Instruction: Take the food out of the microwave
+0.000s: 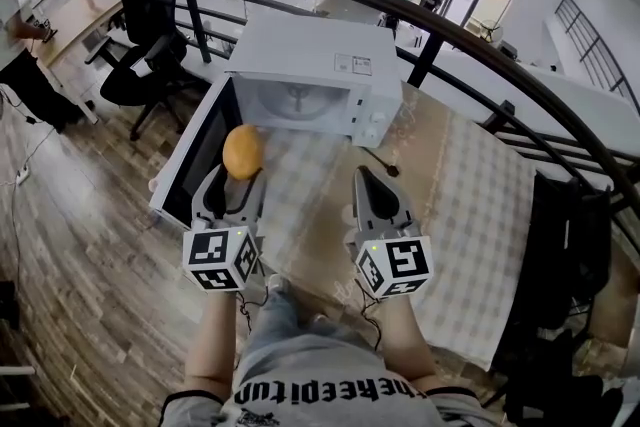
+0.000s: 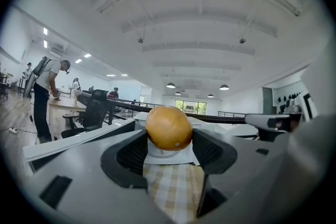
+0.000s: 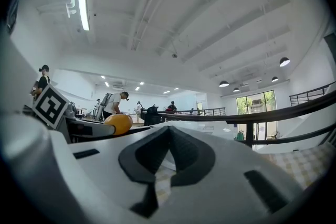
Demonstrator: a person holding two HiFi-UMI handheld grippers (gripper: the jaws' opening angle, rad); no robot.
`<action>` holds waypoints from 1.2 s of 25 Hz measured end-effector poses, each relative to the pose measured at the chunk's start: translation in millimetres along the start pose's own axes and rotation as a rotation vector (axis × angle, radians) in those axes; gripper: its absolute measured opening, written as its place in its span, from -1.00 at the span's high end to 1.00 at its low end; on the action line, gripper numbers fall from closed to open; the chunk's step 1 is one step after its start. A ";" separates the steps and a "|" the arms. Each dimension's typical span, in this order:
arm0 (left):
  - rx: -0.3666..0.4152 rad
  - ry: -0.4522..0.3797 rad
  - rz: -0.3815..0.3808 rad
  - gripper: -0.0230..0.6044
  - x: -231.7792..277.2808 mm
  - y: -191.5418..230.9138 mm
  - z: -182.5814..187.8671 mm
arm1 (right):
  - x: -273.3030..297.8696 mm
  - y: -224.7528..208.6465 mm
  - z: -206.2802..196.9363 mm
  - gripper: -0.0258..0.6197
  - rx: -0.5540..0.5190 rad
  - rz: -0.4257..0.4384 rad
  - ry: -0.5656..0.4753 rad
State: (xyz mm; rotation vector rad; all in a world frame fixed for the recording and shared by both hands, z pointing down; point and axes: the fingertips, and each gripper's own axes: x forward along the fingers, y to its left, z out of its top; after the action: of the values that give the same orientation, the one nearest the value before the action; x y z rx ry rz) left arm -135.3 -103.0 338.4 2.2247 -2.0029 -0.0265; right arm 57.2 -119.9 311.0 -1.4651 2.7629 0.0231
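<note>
A round orange-yellow piece of food is held between the jaws of my left gripper, which is shut on it, above the table in front of the microwave's open door. In the left gripper view the food fills the gap between the dark pads. The white microwave stands at the table's far edge with its cavity open. My right gripper hovers beside it to the right, shut with nothing between its tips. The right gripper view shows its pads meeting, with the food off to the left.
A checked cloth covers the table. A small dark item lies near the microwave's front corner. A black curved railing runs behind. Left of the table are a black office chair, wooden floor and a person at a desk.
</note>
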 end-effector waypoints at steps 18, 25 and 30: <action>0.004 -0.079 0.033 0.09 -40.8 -16.4 24.5 | -38.6 0.5 20.7 0.91 -0.010 0.006 -0.042; 0.005 -0.092 0.028 0.09 -51.6 -26.8 28.4 | -52.8 -0.4 26.2 0.91 -0.018 0.000 -0.054; 0.009 -0.095 0.025 0.09 -54.0 -32.6 28.2 | -58.2 -3.7 27.6 0.91 -0.019 -0.006 -0.059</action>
State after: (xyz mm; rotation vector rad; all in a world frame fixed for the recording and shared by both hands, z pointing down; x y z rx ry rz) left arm -112.1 -49.1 301.9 2.2441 -2.0825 -0.1226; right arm 93.0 -73.3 284.5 -1.4518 2.7192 0.0915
